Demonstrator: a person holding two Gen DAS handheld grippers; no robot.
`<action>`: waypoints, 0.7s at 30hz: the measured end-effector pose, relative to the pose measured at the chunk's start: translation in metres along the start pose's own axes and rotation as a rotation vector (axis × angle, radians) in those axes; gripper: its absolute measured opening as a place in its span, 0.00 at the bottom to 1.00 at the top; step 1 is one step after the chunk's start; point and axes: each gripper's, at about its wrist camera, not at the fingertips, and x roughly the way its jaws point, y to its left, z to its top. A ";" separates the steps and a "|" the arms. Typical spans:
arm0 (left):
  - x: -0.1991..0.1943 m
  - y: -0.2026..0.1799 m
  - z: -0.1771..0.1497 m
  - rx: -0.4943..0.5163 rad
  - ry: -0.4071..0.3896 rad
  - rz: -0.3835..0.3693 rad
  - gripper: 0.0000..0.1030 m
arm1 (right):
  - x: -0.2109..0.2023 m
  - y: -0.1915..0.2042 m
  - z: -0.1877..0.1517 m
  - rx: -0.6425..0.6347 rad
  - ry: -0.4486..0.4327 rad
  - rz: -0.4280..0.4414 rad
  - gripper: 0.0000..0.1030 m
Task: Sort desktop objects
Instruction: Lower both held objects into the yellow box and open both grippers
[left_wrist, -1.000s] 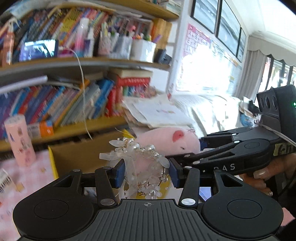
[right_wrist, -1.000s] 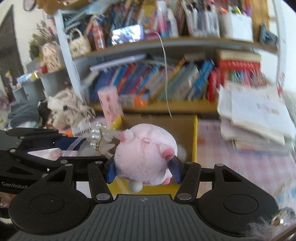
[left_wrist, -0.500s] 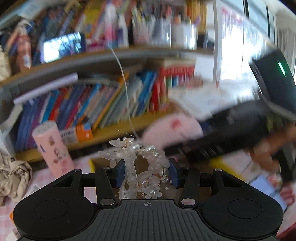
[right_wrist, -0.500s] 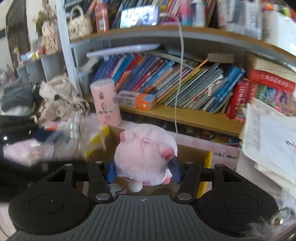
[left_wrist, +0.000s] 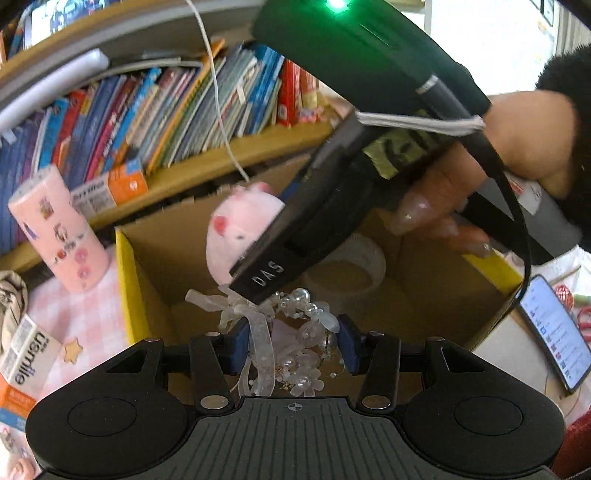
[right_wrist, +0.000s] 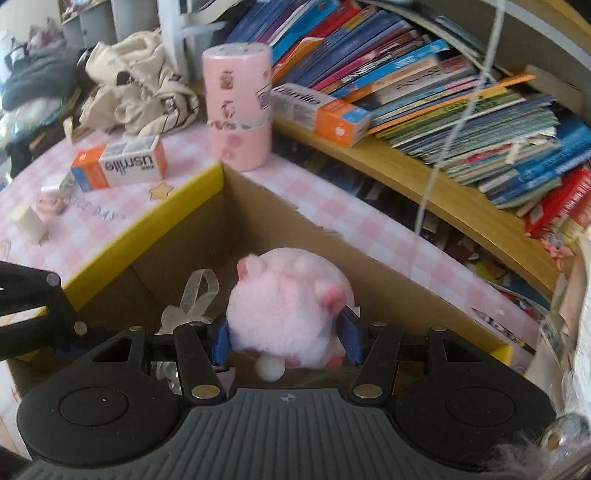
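Observation:
My left gripper is shut on a white beaded ribbon ornament, which hangs between the blue pads over the open cardboard box. My right gripper is shut on a round pink plush pig above the same box, near its back wall. In the left wrist view the pig shows beyond the ornament, with the right gripper's black housing and the person's hand crossing the frame. The ornament's ribbon shows just left of the pig.
A white tape roll lies inside the box. A pink cylinder tin and an orange-and-white toothpaste box stand on the pink checked cloth left of the box. A phone lies to the right. Shelves of books rise behind.
Both grippers have tipped downward and moved over the open box, each keeping its object. The right gripper swung across the left wrist view and now fills its upper right.

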 end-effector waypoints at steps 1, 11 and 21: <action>0.001 0.000 -0.001 0.001 0.007 0.000 0.48 | 0.003 0.001 0.001 -0.008 0.005 0.003 0.54; -0.007 -0.004 -0.004 0.018 0.016 0.017 0.67 | 0.014 0.008 0.013 -0.022 -0.012 0.026 0.69; -0.031 -0.005 -0.006 0.002 -0.046 0.047 0.76 | -0.018 -0.003 0.006 0.032 -0.075 0.015 0.80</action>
